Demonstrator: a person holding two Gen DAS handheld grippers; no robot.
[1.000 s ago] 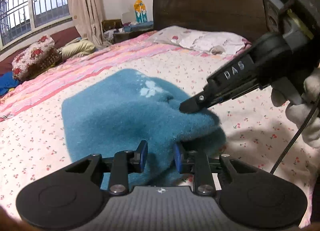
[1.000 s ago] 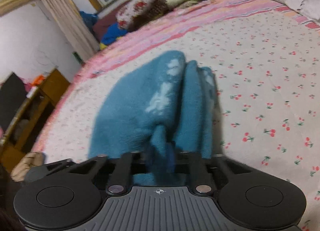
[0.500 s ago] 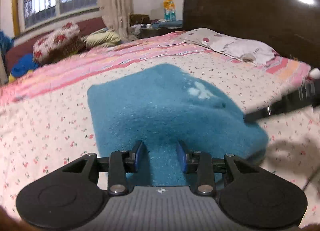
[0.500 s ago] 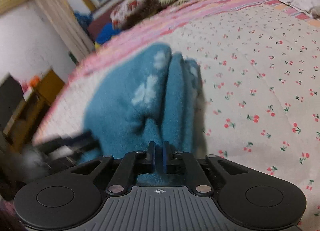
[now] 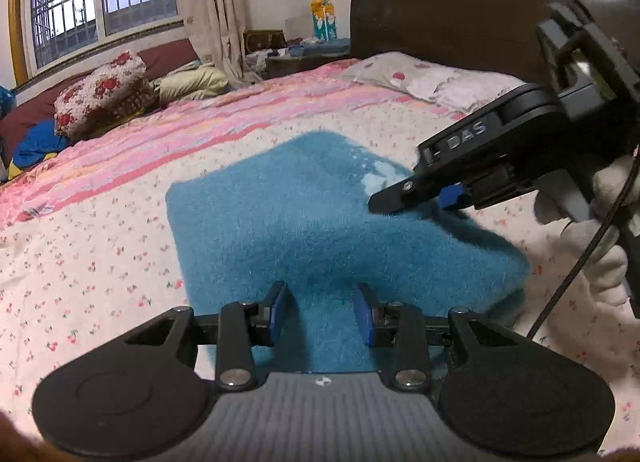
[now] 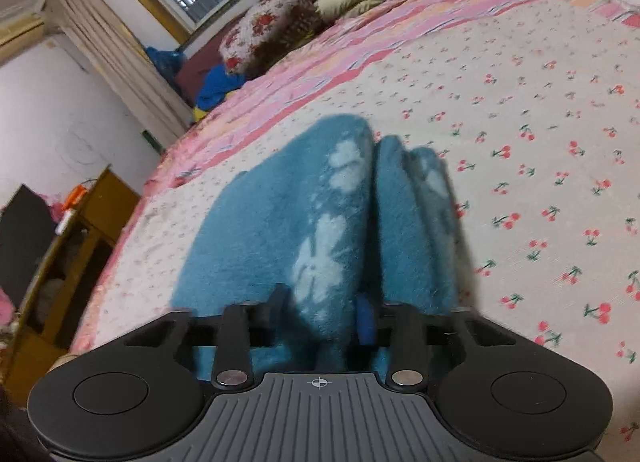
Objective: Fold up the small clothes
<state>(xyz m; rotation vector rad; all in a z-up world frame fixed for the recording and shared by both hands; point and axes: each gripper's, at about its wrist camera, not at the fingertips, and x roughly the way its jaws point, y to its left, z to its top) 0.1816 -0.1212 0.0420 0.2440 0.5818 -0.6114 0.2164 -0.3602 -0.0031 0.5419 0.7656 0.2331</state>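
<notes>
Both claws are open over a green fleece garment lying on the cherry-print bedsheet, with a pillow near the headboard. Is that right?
Not quite: the garment is blue, not green, as the left wrist view shows. The rest stands: the left claw and right claw are open over it, it lies on the cherry-print bedsheet, and a pillow sits near the headboard.
</notes>
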